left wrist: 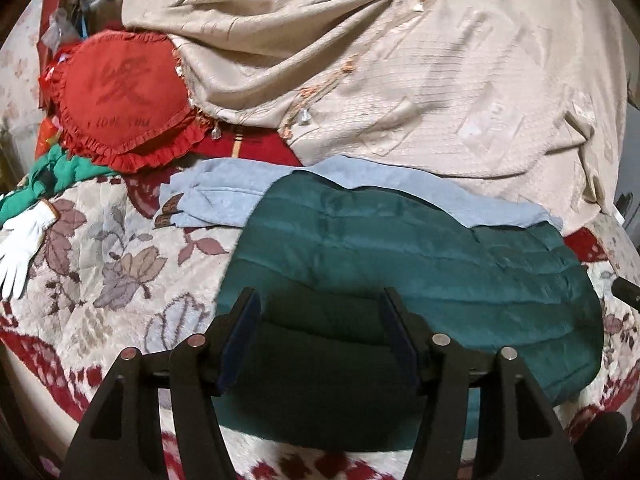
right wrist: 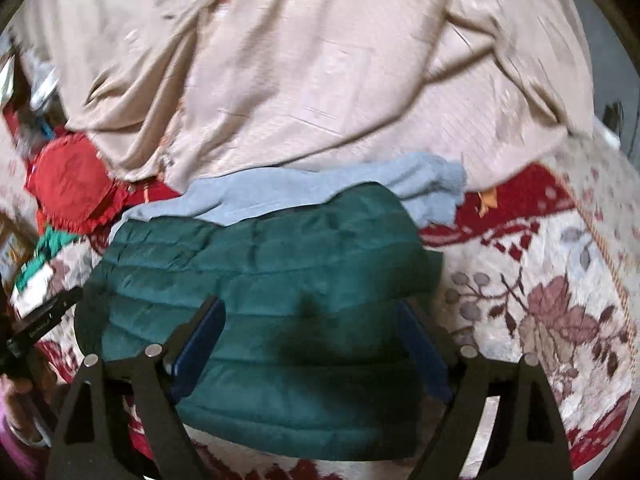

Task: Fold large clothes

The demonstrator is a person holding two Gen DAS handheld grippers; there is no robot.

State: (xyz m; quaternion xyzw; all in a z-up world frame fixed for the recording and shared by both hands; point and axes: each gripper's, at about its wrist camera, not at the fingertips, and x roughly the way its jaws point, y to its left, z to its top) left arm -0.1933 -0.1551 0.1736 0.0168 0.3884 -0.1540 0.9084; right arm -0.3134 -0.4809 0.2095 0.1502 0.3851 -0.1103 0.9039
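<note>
One green puffer jacket (left wrist: 420, 248), folded flat on the bed (left wrist: 100, 248), right under both sets of jaws. One grey-blue garment (left wrist: 224, 200) just beyond. Left gripper (left wrist: 318, 304) and right gripper (right wrist: 310, 312) hovering, jaws spread wide, holding nothing.

Green jacket (left wrist: 420, 256) shows quilted, puffy cloth with a soft matt sheen; grey garment (left wrist: 224, 196) behind it looks fleecy and dull; beige curtain (left wrist: 400, 80) is smooth, faintly glossy woven fabric; red cushion (left wrist: 124, 96) is frilled cloth; grippers' fingers (left wrist: 240, 336) are matt black plastic
</note>
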